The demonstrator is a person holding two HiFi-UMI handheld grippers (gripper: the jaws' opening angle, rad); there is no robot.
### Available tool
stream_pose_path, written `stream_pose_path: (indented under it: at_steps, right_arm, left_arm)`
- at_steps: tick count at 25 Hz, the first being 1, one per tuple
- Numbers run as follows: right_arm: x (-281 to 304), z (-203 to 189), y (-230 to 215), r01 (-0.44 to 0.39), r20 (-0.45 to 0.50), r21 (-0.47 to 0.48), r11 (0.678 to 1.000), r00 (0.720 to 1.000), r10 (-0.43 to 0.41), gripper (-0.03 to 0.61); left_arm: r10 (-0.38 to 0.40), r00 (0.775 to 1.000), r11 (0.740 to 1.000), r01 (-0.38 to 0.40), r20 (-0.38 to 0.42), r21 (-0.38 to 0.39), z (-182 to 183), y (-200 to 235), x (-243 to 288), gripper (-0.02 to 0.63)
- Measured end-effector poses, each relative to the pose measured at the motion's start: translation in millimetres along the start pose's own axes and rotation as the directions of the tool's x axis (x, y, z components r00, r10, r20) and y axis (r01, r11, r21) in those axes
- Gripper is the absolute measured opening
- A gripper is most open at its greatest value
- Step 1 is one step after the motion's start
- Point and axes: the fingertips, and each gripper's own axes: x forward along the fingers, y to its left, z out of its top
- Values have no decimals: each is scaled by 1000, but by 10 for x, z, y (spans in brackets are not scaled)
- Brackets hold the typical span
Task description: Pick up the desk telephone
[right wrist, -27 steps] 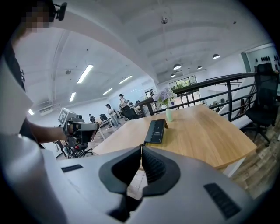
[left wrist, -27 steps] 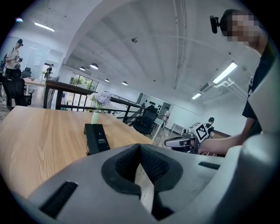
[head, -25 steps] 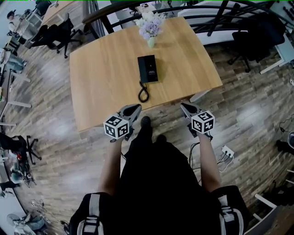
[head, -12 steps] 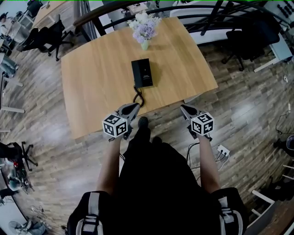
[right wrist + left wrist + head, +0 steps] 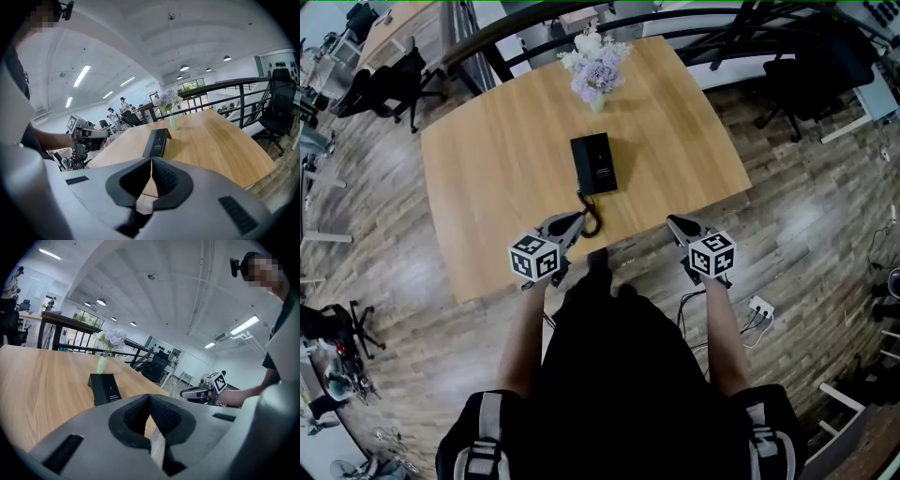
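Observation:
The black desk telephone (image 5: 594, 163) lies flat near the middle of the wooden table (image 5: 497, 178), its coiled cord (image 5: 590, 217) trailing toward the near edge. It also shows ahead in the left gripper view (image 5: 105, 387) and the right gripper view (image 5: 157, 142). My left gripper (image 5: 576, 222) hovers at the table's near edge just short of the cord, jaws shut and empty. My right gripper (image 5: 675, 225) is off the table's near right corner, over the floor, also shut with nothing in it.
A vase of pale purple flowers (image 5: 594, 67) stands on the table behind the phone. A dark railing (image 5: 741, 37) runs past the far side. Office chairs (image 5: 389, 84) stand at the left and far right, and a power strip (image 5: 759, 309) lies on the floor.
Both grippers have moved forward toward the table; the left one now reaches the table's near edge by the cord. Both stay shut.

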Motion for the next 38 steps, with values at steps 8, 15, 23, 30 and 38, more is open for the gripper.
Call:
stream_pose_path:
  at_steps: [8,15,23,30,38]
  right_arm:
    - [264,104,-151,35,-13,47,998,999,-34,25]
    - [462,182,-195,54,-24,59,997,998,-52,25]
    - [643,179,-200,79,-59,55,995,995,-75,25]
    - [911,295,-133,80,-68,56,995,995,-77,25]
    - [1142,379,-9,77,-65,47,996,995,-74,25]
  left_arm:
    - [-45,998,999,45,-34,-8,175,306,236,21]
    - [-84,994,996,84,-68,-11,194,480,382,21]
    - [-109,991,994,108,-72,-22,244,699,457,21]
    - [-125,989,992,123,-77,-33,280,935,423,21]
    - [-144,986,989,142,-84,-39,289,1117,415,21]
